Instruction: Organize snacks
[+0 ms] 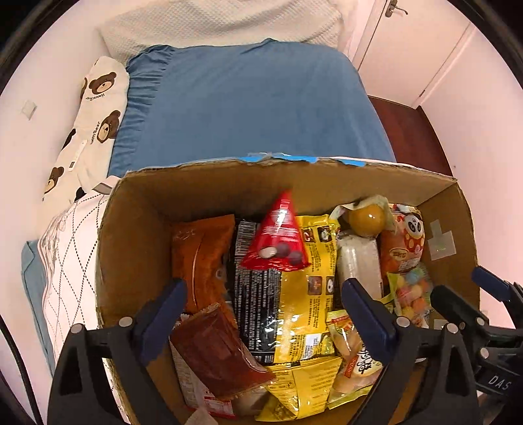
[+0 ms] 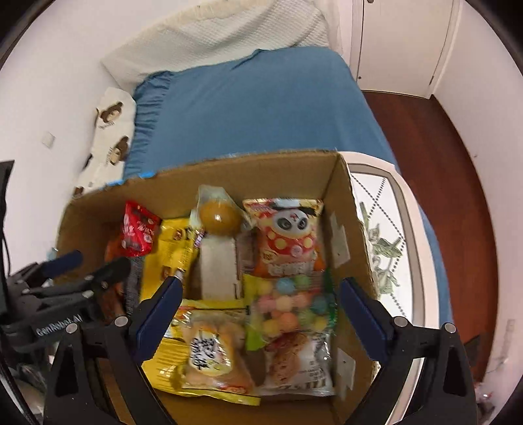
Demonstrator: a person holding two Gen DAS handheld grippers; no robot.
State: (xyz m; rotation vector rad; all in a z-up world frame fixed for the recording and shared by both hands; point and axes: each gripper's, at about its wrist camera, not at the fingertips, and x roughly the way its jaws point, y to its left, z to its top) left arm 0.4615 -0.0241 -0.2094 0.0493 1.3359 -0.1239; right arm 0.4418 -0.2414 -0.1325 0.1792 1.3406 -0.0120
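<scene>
An open cardboard box (image 1: pixel 209 183) (image 2: pixel 340 209) stands on a bed, packed with snacks. My left gripper (image 1: pixel 264 283) hangs open over its left half, above a red triangular pack (image 1: pixel 278 238), a yellow bag (image 1: pixel 307 294), a black pack (image 1: pixel 255 294) and two brown packs (image 1: pixel 202 255). My right gripper (image 2: pixel 261 281) hangs open over the right half, above a panda pack (image 2: pixel 291 235), a bag of coloured balls (image 2: pixel 291 304), a bread pack (image 2: pixel 212 356) and a cookie pack (image 2: pixel 294 363). Neither holds anything. Each gripper shows in the other's view: the right gripper (image 1: pixel 461 284), the left gripper (image 2: pixel 99 260).
The box rests on a white diamond-patterned cloth (image 1: pixel 72 261) over a blue bedsheet (image 1: pixel 255 108). A bear-print pillow (image 1: pixel 94 114) lies along the left wall, a white blanket (image 1: pixel 222 23) at the far end. Wooden floor (image 2: pixel 441 163) and white doors (image 2: pixel 398 42) are on the right.
</scene>
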